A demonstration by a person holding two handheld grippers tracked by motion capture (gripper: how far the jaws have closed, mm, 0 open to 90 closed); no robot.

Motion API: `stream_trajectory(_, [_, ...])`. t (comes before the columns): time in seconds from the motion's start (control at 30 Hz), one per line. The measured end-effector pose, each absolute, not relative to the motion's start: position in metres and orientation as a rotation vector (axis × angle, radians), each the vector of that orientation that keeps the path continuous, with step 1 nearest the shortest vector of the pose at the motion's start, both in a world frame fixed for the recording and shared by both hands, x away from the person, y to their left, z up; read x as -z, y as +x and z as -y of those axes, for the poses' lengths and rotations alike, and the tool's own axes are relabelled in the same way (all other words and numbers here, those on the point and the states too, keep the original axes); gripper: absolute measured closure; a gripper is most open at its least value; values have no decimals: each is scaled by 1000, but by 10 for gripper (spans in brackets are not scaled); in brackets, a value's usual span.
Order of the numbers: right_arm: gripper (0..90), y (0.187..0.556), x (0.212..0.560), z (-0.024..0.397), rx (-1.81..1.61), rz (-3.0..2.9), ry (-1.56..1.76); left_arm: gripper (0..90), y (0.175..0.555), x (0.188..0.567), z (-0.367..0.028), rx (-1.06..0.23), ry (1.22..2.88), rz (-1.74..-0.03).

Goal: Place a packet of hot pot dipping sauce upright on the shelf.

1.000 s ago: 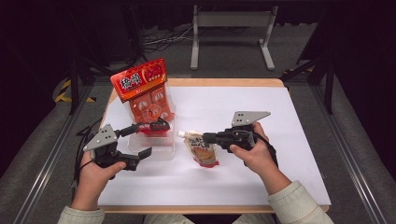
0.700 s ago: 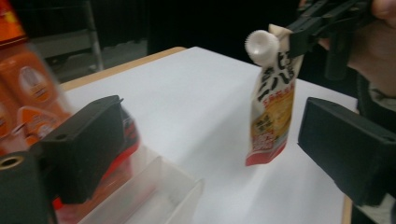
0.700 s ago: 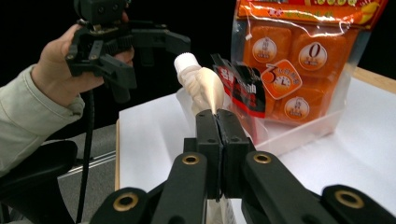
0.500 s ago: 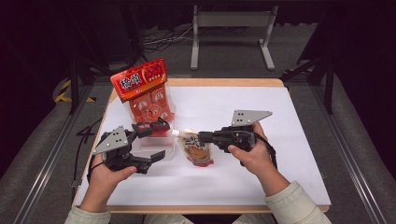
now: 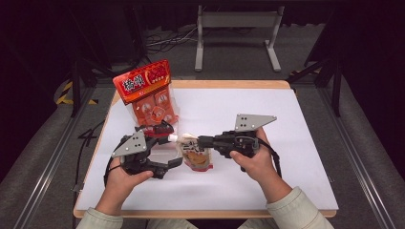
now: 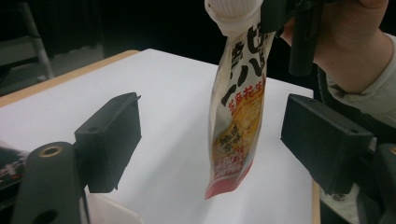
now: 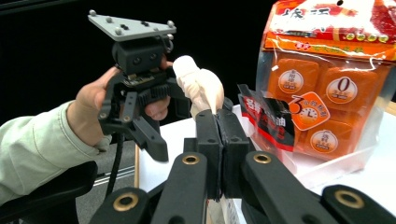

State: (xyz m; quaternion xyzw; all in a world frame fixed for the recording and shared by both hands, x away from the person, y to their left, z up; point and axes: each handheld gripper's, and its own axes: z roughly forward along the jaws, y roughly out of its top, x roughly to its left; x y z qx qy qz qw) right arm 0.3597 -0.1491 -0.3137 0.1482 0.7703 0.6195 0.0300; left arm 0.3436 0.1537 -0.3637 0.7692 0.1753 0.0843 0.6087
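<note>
While I hold my right gripper (image 5: 203, 141) near the middle of the high view, its two black jaws are pressed tight on the top of a small pouch (image 5: 195, 156). The pouch has a white cap (image 5: 174, 138) at its upper left end. The pouch hangs down from my grip, and its bottom is close to the white table (image 5: 286, 143); I cannot tell if it touches. In the left gripper view the pouch (image 6: 236, 121) hangs in the middle of the frame, with yellow and red print on it, and the white cap (image 6: 233, 14) is at the top.

My left gripper (image 5: 167, 148) is at the lower left of the middle in the high view. Its jaws stand wide apart and have just been closing a bit. In the left gripper view the pouch sits between the two jaws, but the pads do not touch it.

Behind my left gripper, at the upper left of the table, stands a big orange and red snack bag (image 5: 148, 95). In the right gripper view this snack bag (image 7: 327, 79) is at the upper right, and my left gripper (image 7: 152, 135) shows at the left, with my hand (image 7: 93, 107) around it. The white cap (image 7: 198, 84) pokes up just above my shut jaws.
</note>
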Motion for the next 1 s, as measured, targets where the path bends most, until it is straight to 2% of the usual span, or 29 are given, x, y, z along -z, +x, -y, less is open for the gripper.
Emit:
stream_trajectory(0.23, [891,357,315,143,-1933,-2380,441,261,345,366,-147,-146,1754,-387])
stream_trajectory(0.43, [890,356,316,139,-1948,-2379,426,355,347,369,-148,-92,1732,-390])
stream_trajectory(0.57, [890,356,317,137,-1952,-2382,424,427,348,369,-148,-68,1746,-408])
stream_trajectory(0.8, [890,357,319,134,-1945,-2388,427,641,347,369,-147,-47,1754,-386])
stream_trajectory(0.9, [889,357,319,133,-1945,-2390,429,667,347,368,-148,-38,1756,-388])
stream_trajectory(1.0, [889,357,319,133,-1943,-2389,428,738,347,367,-150,-26,1760,-387])
